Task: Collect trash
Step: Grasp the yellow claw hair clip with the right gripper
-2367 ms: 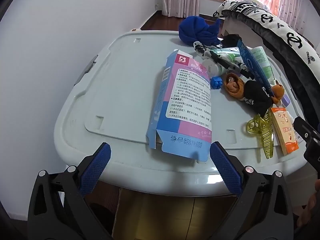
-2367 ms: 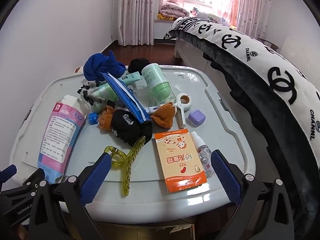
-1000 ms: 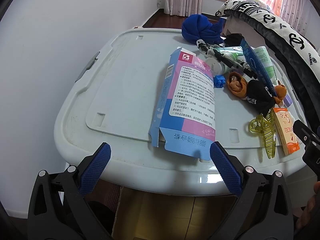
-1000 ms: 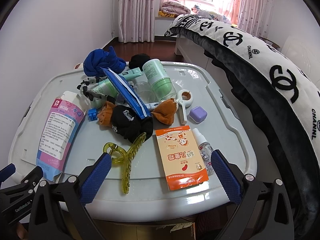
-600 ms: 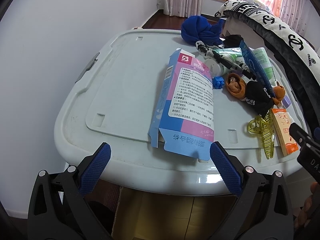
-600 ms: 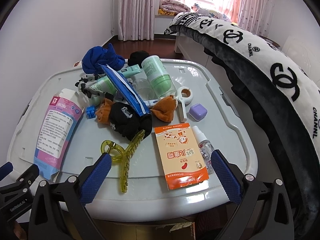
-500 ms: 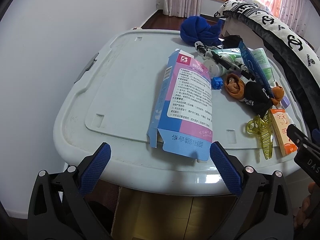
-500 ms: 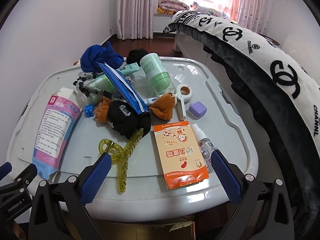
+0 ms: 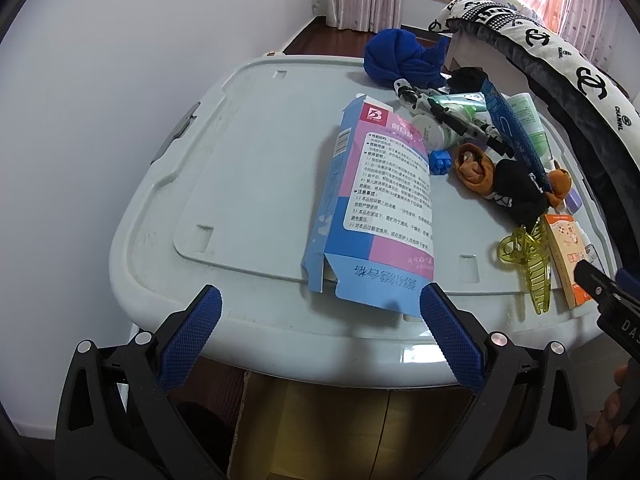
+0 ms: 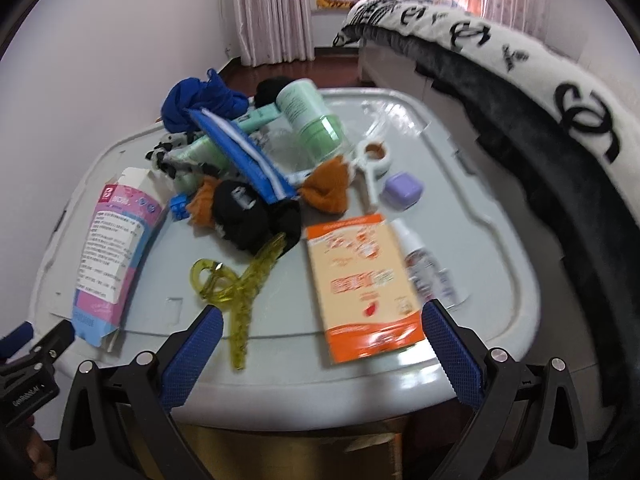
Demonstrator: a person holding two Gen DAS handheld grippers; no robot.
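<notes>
A flattened pink-and-blue carton (image 9: 380,208) (image 10: 114,248) lies on the pale grey bin lid (image 9: 248,168) (image 10: 472,240), its open end at the near edge. An orange sachet (image 10: 362,284) (image 9: 566,256) lies flat near the lid's front, beside a small clear bottle (image 10: 426,266). My left gripper (image 9: 320,332) is open, just short of the carton's near end. My right gripper (image 10: 318,344) is open too, its fingers either side of the sachet's near edge and of a yellow hair claw (image 10: 236,284) (image 9: 528,264).
A heap sits mid-lid: blue cloth (image 10: 200,98), green bottle (image 10: 310,120), blue pouch (image 10: 240,156), black and orange soft items (image 10: 248,216), tape roll (image 10: 376,154), purple case (image 10: 402,190). A bed with a black-and-white cover (image 10: 540,92) runs along the right. A wall (image 9: 100,80) is close on the left.
The right gripper has moved closer to the lid and swung slightly left, its view blurred by motion. The left gripper has barely shifted. Nothing on the lid has moved.
</notes>
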